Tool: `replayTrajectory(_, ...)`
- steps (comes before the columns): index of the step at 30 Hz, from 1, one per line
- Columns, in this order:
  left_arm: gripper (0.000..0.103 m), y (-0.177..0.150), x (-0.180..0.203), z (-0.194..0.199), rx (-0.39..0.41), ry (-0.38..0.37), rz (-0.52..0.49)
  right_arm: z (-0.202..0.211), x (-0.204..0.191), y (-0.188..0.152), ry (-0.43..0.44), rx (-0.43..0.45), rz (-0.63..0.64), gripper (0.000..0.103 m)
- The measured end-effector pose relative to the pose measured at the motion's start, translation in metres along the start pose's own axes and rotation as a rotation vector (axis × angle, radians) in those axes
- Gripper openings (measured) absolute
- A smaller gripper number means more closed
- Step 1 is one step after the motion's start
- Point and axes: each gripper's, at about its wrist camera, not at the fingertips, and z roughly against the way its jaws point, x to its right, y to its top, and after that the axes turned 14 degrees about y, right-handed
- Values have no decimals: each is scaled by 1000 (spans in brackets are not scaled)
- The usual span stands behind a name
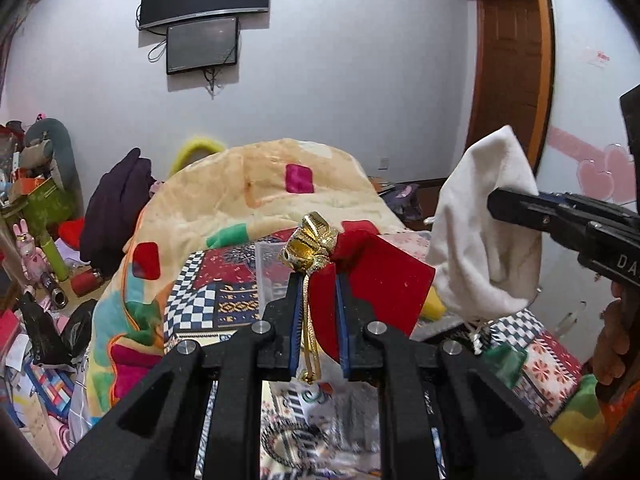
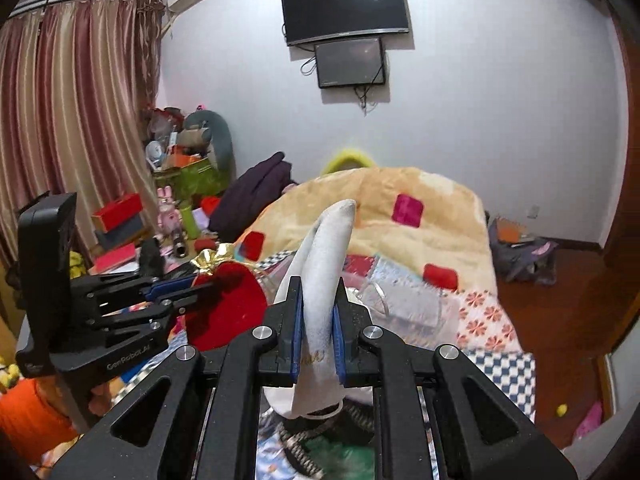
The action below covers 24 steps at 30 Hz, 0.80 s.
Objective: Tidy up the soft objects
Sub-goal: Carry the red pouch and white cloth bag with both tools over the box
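Note:
My left gripper [image 1: 320, 276] is shut on a red velvet pouch [image 1: 376, 280] with a gold ribbon top [image 1: 310, 246], held up above the bed. My right gripper [image 2: 316, 284] is shut on a white cloth pouch [image 2: 324, 280], also held in the air. In the left wrist view the white pouch [image 1: 480, 240] hangs to the right of the red one, with the right gripper [image 1: 496, 204] coming in from the right. In the right wrist view the red pouch [image 2: 228, 308] and the left gripper [image 2: 208, 286] are at the left.
A bed with a patchwork cover [image 1: 224, 300] and a heaped cream blanket [image 1: 248, 196] lies below. A clear plastic box [image 1: 272, 268] sits on the bed. Cluttered shelves [image 2: 176, 168] stand at the left, curtains [image 2: 72, 120] beyond, screens [image 2: 344, 8] on the wall.

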Motion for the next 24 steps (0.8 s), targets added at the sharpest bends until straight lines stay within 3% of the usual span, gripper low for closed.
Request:
replayTrajectory(10,14,4,15,-53,-79,36,-21,-35,35,0,-64,-54,-49,12)
replayTrajectory(21,14,-14,30,-118,-236,70,-65,-75,55,-20,-106,-233,-55,12)
replayTrajectory(24,14,-17,34,-122,-244,67,-88,-86,58,-24,-100,-288,-59,12)
